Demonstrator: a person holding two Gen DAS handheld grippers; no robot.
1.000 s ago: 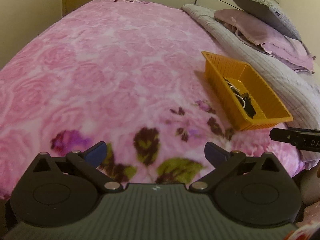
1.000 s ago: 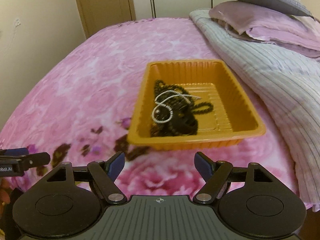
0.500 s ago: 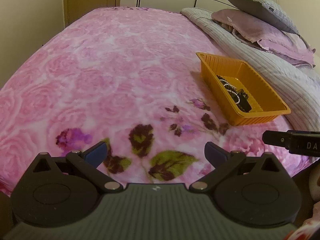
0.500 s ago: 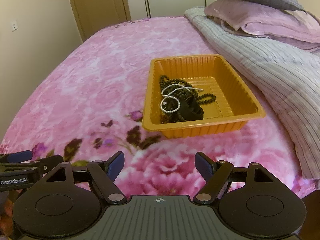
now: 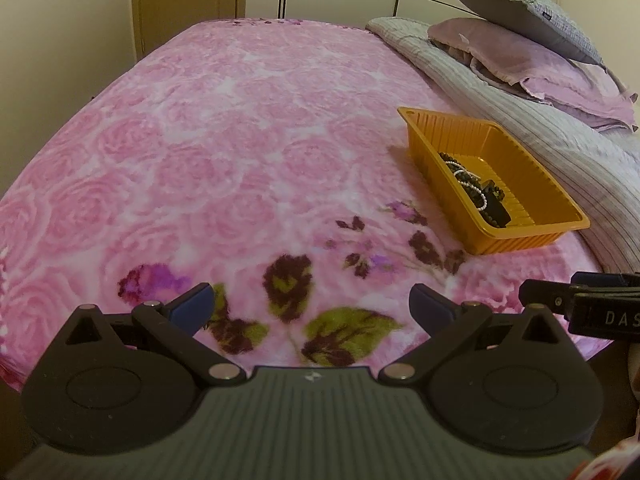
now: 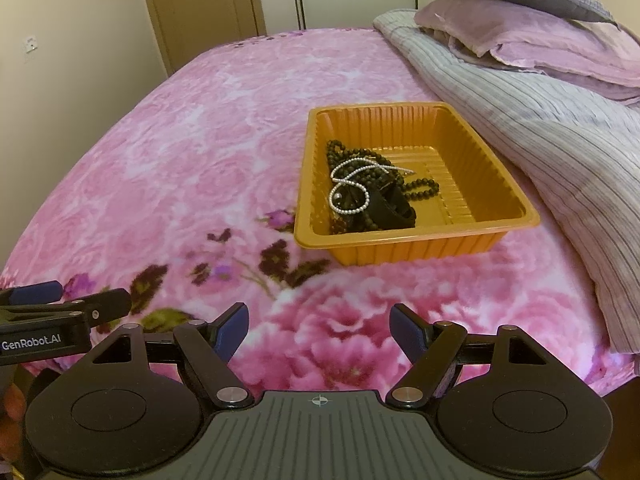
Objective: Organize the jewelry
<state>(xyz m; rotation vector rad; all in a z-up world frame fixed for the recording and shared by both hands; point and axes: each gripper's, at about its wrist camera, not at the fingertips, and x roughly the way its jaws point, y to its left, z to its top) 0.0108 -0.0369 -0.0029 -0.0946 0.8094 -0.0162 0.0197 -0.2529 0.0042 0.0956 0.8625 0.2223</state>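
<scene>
On the pink rose-patterned bed blanket (image 6: 192,168), the ribbed orange plastic tray (image 6: 500,220) holds the tangled black and white bead strings (image 6: 360,188). Both tongs, left (image 5: 310,306) and right (image 6: 319,330), gape empty and have drawn back; sorted or awaiting sorting, unclear.

Jewelry (image 6: 368,188) in tray (image 6: 512,216), on bed (image 6: 180,168).

One tray (image 6: 416,248) is sitting on one bed (image 6: 192,152), holding one white necklace (image 6: 348,188), and two pillows (image 6: 532,36) are lying behind.
</scene>
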